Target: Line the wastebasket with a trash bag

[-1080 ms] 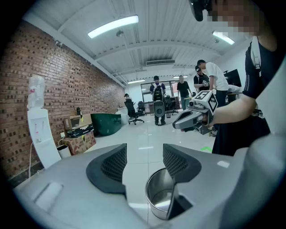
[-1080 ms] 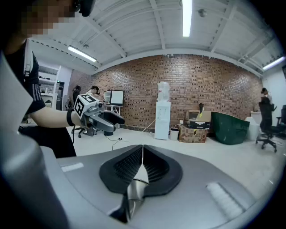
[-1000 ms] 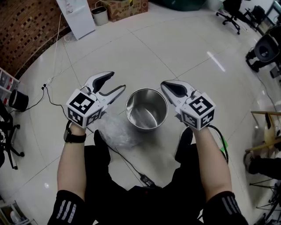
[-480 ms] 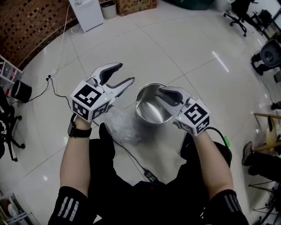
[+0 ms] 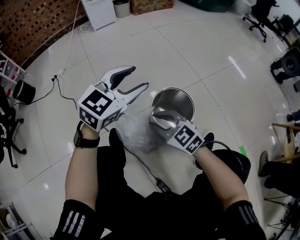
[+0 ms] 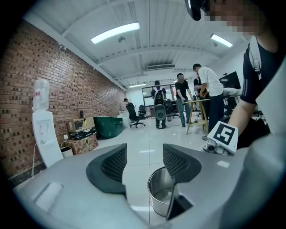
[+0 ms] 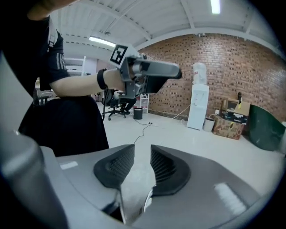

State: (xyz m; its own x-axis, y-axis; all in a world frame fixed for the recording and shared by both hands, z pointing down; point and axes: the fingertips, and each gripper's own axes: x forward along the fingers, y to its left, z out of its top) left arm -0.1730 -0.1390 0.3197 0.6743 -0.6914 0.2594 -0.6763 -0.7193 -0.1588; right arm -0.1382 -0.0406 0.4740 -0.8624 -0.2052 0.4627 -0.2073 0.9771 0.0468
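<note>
A shiny steel wastebasket (image 5: 172, 104) stands empty on the white tiled floor; it also shows below the jaws as the wastebasket (image 6: 161, 197). A crumpled clear trash bag (image 5: 136, 133) lies on the floor to its left, by my feet. My left gripper (image 5: 139, 78) hovers open above the bag, left of the basket, holding nothing. My right gripper (image 5: 158, 120) points left at the bag from the basket's near rim. Its jaws have just been opening. In the right gripper view the pale bag (image 7: 136, 190) shows in the gap of the right gripper (image 7: 142, 154), and the pads do not press on it.
A black cable (image 5: 145, 168) runs across the floor by my legs. A white water dispenser (image 5: 98, 11), a small bin (image 5: 122, 7) and a cardboard box (image 5: 150, 4) stand by the brick wall. Office chairs (image 5: 260, 14) are at the far right. Several people (image 6: 181, 96) stand further off.
My right gripper has swung down and left, from the basket's right side to its near rim by the bag, and its jaws have parted. The left gripper stays open and has shifted only slightly.
</note>
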